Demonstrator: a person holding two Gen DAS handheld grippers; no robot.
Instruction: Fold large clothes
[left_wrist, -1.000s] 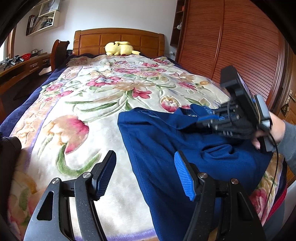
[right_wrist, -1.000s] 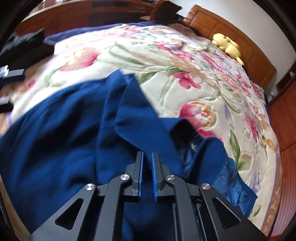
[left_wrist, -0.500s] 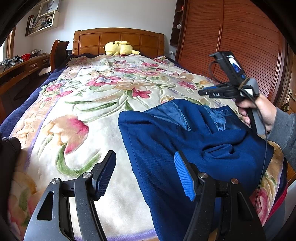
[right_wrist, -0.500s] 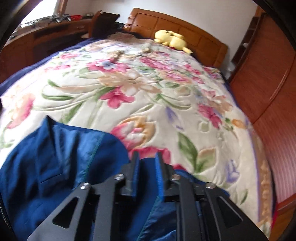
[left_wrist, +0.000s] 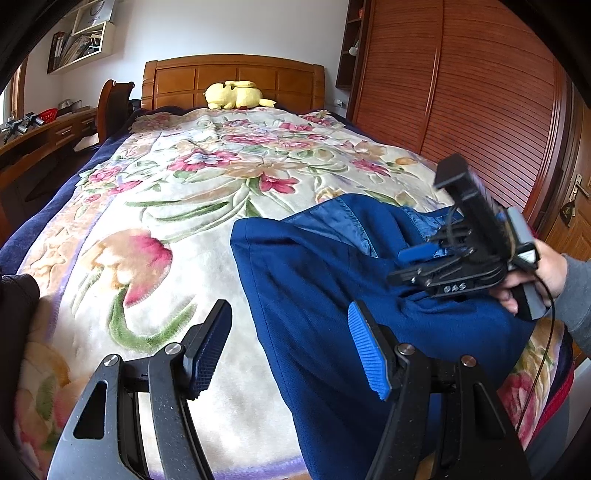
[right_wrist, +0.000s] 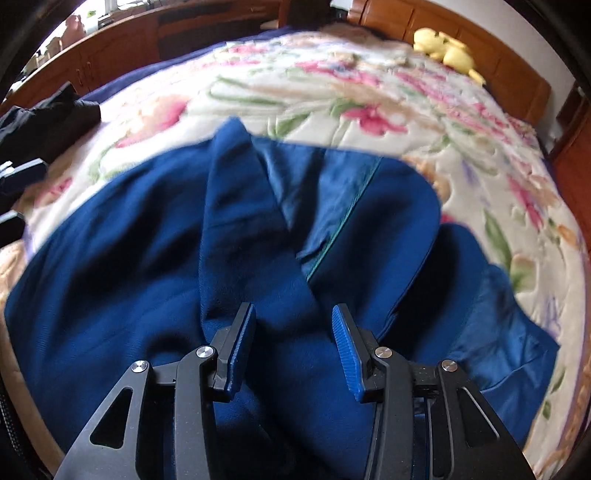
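A large dark blue garment (left_wrist: 332, 295) lies bunched on the near right part of the floral bedspread (left_wrist: 192, 192), with shiny blue lining showing at its far edge. In the right wrist view it (right_wrist: 184, 258) fills the middle, with a fold ridge running toward the camera. My left gripper (left_wrist: 291, 349) is open and empty, low over the garment's left edge. My right gripper (right_wrist: 293, 343) is open just above the crumpled cloth and holds nothing; in the left wrist view it (left_wrist: 421, 258) hovers over the garment's right side.
A yellow plush toy (left_wrist: 236, 95) lies by the wooden headboard. A wooden wardrobe (left_wrist: 461, 92) runs along the right of the bed, a desk (left_wrist: 44, 136) and chair along the left. A black item (right_wrist: 44, 118) lies on the bedspread's near left corner.
My right gripper was shut on the garment and lifted it half a second ago; it has since come down and opened, and the cloth lies loose below it. My left gripper has not moved.
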